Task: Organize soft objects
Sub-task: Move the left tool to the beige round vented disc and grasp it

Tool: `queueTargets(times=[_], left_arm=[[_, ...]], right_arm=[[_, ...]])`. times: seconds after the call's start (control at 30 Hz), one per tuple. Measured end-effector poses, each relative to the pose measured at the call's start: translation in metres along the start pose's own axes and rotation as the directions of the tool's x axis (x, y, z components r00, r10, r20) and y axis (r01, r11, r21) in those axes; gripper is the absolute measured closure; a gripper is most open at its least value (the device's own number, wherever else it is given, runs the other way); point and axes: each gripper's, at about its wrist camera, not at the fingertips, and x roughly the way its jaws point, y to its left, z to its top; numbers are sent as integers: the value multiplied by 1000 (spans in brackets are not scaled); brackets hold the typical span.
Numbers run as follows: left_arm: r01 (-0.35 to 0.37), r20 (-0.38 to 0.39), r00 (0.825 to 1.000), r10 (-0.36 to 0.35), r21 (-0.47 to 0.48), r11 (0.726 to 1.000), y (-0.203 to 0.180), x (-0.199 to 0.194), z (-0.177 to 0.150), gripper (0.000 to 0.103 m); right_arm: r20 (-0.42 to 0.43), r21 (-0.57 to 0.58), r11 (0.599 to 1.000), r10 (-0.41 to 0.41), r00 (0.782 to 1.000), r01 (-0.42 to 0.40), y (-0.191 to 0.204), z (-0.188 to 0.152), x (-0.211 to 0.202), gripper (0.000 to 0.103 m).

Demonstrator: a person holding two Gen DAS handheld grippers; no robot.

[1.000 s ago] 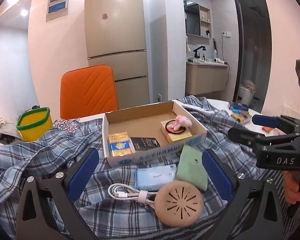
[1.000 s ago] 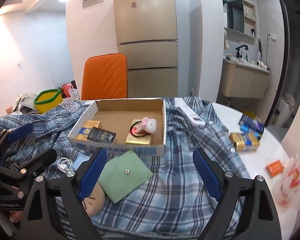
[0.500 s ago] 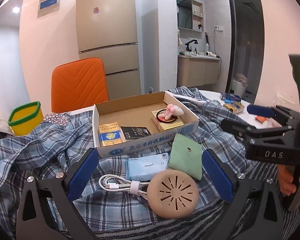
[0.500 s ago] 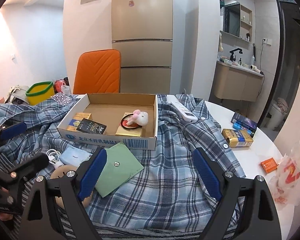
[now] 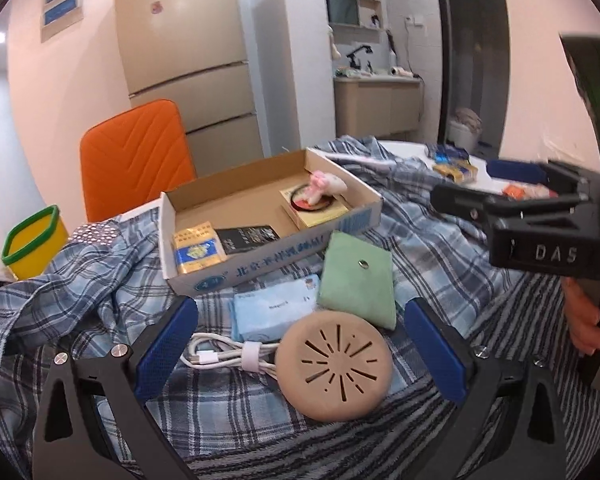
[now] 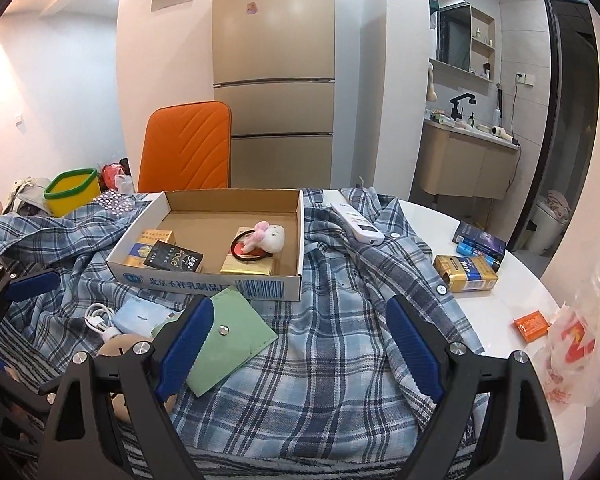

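A blue plaid shirt (image 6: 332,360) lies spread over the table. On it sit a green snap pouch (image 5: 358,280), a light blue tissue pack (image 5: 272,312), a coiled white cable (image 5: 220,356) and a tan slotted disc (image 5: 334,364). My left gripper (image 5: 302,308) is open just above the disc and cable, touching nothing. A cardboard box (image 6: 220,284) holds cigarette packs and a hair tie with a pink plush (image 6: 266,236). My right gripper (image 6: 300,308) is open over the shirt, and the green pouch (image 6: 228,344) lies by its left finger.
An orange chair (image 6: 186,144) and a yellow bin with a green rim (image 6: 72,192) stand behind the table. A white remote (image 6: 356,224), cigarette packs (image 6: 466,272), an orange packet (image 6: 532,324) and a plastic bag (image 6: 576,344) lie on the right. The right gripper (image 5: 540,216) is at the left wrist view's right edge.
My left gripper has sunk and rolled, so the box now looks tilted and the disc sits higher between its fingers. The right gripper has stayed almost still. Both stay open.
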Motion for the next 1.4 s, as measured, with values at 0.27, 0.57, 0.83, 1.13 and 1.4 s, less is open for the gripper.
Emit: queueTargets(times=[0.27,0.57,0.83,1.13,1.4], left_arm=[[45,-130,991,-31,109,993,-22,23,-8,11],[69,-219,975,-44,109,992,-23,38,-14,24],[47,-254,967,-3,169,984,-32,44,-19,20],[37,-261,965,11,177,984,-33,47,-19,23],[36,-67,997,-30,96,995,-17,9,-14,27]], right_arm=[[-7,2,1000,0,1000,0,-1,-1,1,13],[-29,-43,999,-1,1000,0,10,-5,5,13],[-28,-51,999,-5,1000,4,11,-6,5,13],[-29,-50,999,-5,1000,4,11,-6,6,13],[-16,-42,999,0,1000,-1,9,-5,4,13]])
